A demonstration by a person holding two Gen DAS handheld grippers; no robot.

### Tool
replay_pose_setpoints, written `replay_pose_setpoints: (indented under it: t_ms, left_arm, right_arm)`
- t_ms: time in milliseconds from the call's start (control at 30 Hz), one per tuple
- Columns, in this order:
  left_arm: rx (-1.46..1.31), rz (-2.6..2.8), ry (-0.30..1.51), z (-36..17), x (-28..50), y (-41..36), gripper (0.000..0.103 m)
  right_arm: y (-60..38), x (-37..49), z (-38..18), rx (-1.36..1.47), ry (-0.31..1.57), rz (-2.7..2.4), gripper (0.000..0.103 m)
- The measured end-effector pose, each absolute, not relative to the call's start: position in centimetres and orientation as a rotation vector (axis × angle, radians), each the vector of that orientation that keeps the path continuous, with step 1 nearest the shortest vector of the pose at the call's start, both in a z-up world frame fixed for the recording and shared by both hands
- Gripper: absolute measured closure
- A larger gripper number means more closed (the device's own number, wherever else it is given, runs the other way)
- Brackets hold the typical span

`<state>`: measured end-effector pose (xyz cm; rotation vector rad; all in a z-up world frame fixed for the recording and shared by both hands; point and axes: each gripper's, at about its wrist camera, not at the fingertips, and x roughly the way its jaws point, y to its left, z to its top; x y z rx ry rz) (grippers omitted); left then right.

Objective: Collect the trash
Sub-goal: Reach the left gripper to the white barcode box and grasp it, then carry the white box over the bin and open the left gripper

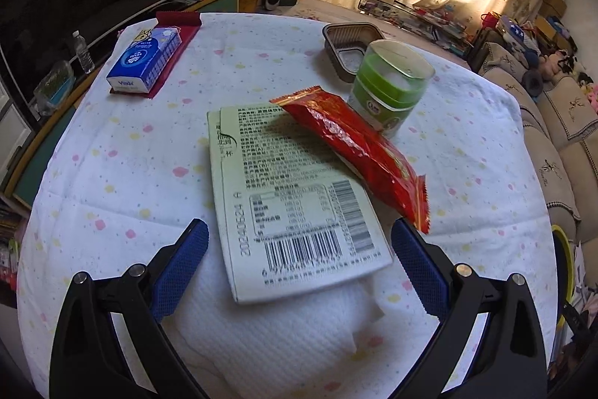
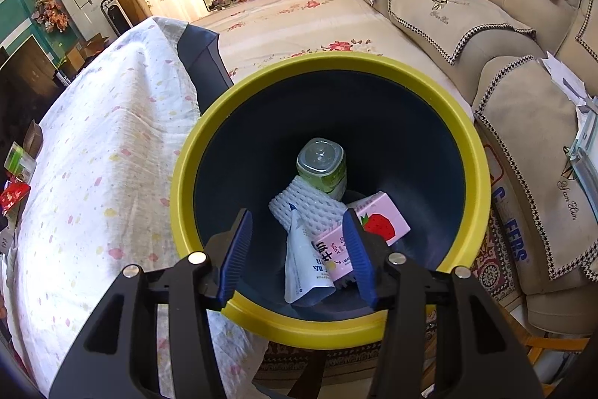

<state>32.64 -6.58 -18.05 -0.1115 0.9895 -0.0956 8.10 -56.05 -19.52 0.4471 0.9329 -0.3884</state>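
Note:
My left gripper (image 1: 299,242) is open and empty, its blue fingers either side of the near end of a flattened pale green carton (image 1: 291,197) that lies on a white paper towel (image 1: 276,331). A red snack wrapper (image 1: 355,144) lies across the carton's far corner. Behind stand a green-lidded cup (image 1: 388,85) and a foil tray (image 1: 349,45). My right gripper (image 2: 299,249) is open and empty above the yellow-rimmed bin (image 2: 187,156). In the bin lie a green bottle (image 2: 323,165), white foam netting (image 2: 310,204), a pink strawberry carton (image 2: 370,223) and a white pouch (image 2: 304,268).
A blue tissue pack (image 1: 145,58) on a red cloth sits at the table's far left. The bin stands on the floor beside the cloth-covered table (image 2: 93,156). A beige sofa (image 2: 486,25) runs along the right. Bottles and clutter stand on a shelf (image 1: 63,77) left of the table.

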Motion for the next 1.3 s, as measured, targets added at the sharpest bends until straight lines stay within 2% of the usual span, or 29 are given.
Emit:
replay_pose_setpoints:
  t_ms: [133,233,333,667,1100,1300]
  left_arm:
    - [-0.086,-0.077,1.026,-18.5,34.0,-6.9,0.007]
    - [-0.08,-0.067,1.044,-19.0,34.8,-6.9,0.013]
    - [-0.069,-0.057,1.039,-19.0,35.2,-6.8,0.025]
    - [-0.103,-0.075,0.995,-16.4,33.4,-4.8,0.029]
    - [-0.055,-0.112,0.868,-11.1,25.3,-2.6,0.029]
    - [-0.021,-0.207,0.82,-7.7,21.6,-4.0,0.029]
  right_arm:
    - [-55.9,8.2,-19.8,0.448,0.939,-0.382,0.055]
    - [-55.8,8.3,-19.9,0.445,0.945,-0.376,0.055]
    - [-55.8,8.4,-20.0,0.445,0.95,-0.374,0.055]
    - [-55.5,8.5,-19.8,0.441,0.948,-0.359,0.055]
    - [-54.9,8.4,-18.8,0.428,0.934,-0.336,0.055]
    - [-54.6,8.1,-18.1,0.426,0.919,-0.331,0.055]
